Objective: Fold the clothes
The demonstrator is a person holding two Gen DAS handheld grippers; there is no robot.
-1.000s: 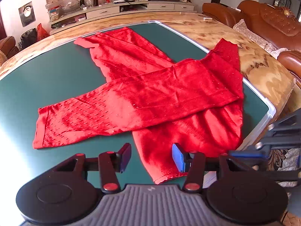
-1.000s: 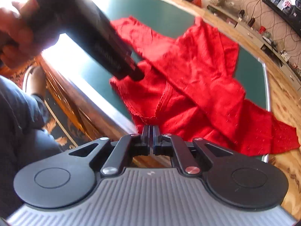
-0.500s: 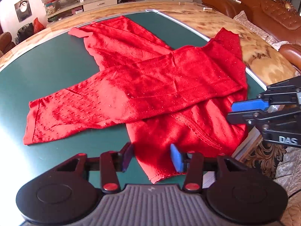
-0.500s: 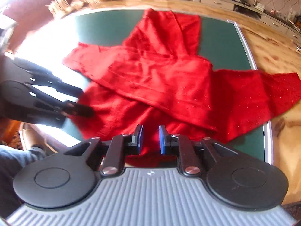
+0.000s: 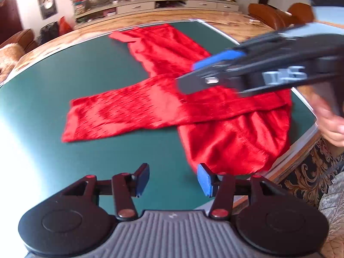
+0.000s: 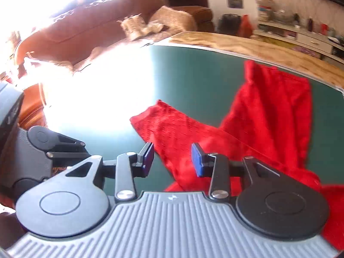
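Observation:
A red knit garment (image 5: 215, 111) lies spread on the green table mat (image 5: 75, 75), with one sleeve (image 5: 111, 114) folded across to the left and another part reaching to the far edge. My left gripper (image 5: 173, 180) is open and empty above the mat, just left of the garment's near hem. My right gripper (image 6: 172, 160) is open and empty above the folded sleeve (image 6: 172, 126); it also shows in the left wrist view (image 5: 204, 73), hovering over the garment's middle. The garment also shows in the right wrist view (image 6: 268, 111).
The mat's metal rim (image 5: 305, 133) and the wooden table edge (image 5: 247, 25) run along the right and far sides. Brown sofas (image 6: 90, 28) stand beyond the table. A low cabinet (image 5: 154, 4) with clutter lines the far wall. Strong glare (image 6: 103, 81) whitens part of the mat.
My right gripper has opened wider and swung leftward over the garment toward the folded sleeve. My left gripper has shifted left, off the garment's hem, and stays open.

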